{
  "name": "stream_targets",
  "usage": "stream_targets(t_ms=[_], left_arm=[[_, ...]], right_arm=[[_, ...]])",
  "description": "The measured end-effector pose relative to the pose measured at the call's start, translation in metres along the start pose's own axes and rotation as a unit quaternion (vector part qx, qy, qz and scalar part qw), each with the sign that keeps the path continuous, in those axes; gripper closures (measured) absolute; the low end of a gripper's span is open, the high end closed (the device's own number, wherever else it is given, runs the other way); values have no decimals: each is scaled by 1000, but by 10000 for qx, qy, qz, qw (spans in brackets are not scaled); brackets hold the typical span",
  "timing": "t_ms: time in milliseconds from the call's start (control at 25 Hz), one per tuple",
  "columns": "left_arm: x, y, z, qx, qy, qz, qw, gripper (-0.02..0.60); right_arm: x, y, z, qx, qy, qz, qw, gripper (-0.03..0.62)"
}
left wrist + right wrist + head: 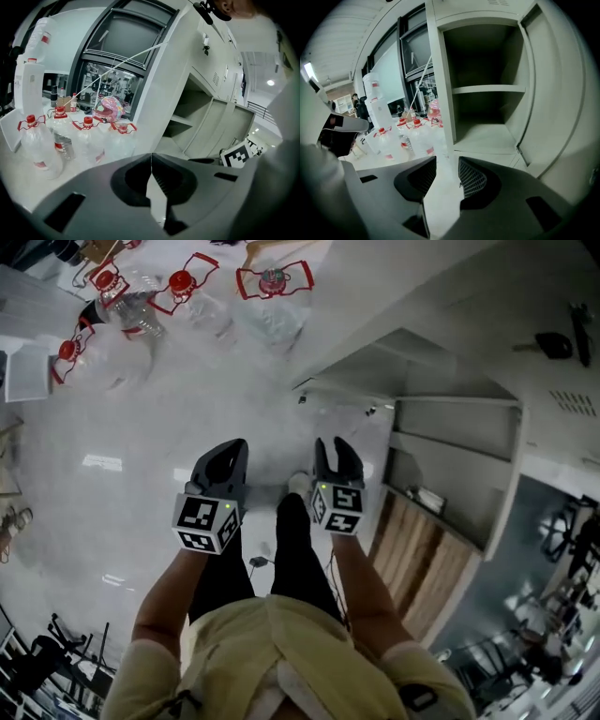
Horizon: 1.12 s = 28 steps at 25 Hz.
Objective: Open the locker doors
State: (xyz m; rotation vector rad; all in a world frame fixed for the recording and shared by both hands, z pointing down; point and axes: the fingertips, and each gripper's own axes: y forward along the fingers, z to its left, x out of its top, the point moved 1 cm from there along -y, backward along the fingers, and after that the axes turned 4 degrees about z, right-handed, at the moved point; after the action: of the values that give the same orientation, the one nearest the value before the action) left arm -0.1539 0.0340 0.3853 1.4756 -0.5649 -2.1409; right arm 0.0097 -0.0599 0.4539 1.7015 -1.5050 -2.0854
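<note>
One locker [450, 456] bay gapes open right in front of me; the shut door [544, 390] beside it looks next, so I'd catch its handle and swing it wide. Left gripper [151, 157] is pressed together, empty; right gripper [446, 161] is slightly parted, holding nothing, both short of the locker

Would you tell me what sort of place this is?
Probably an office or lab storage corner: an open metal locker, large red-capped water bottles on a glossy floor.
</note>
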Motion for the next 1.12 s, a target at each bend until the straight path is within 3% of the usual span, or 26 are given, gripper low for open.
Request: stream_targets(t_ms=[320, 880, 1120], left_arm=[[-23, 33, 59, 103, -40, 160, 9998, 577], [-113, 91, 92, 507, -420, 430, 9969, 577], [-137, 124, 119, 678, -347, 475, 9960, 577]], right_arm=[[-22, 62, 4, -255, 83, 244, 9993, 451], [-97, 162, -16, -293, 73, 735, 9968, 451], [-121, 208, -32, -507, 313, 827, 9948, 451]])
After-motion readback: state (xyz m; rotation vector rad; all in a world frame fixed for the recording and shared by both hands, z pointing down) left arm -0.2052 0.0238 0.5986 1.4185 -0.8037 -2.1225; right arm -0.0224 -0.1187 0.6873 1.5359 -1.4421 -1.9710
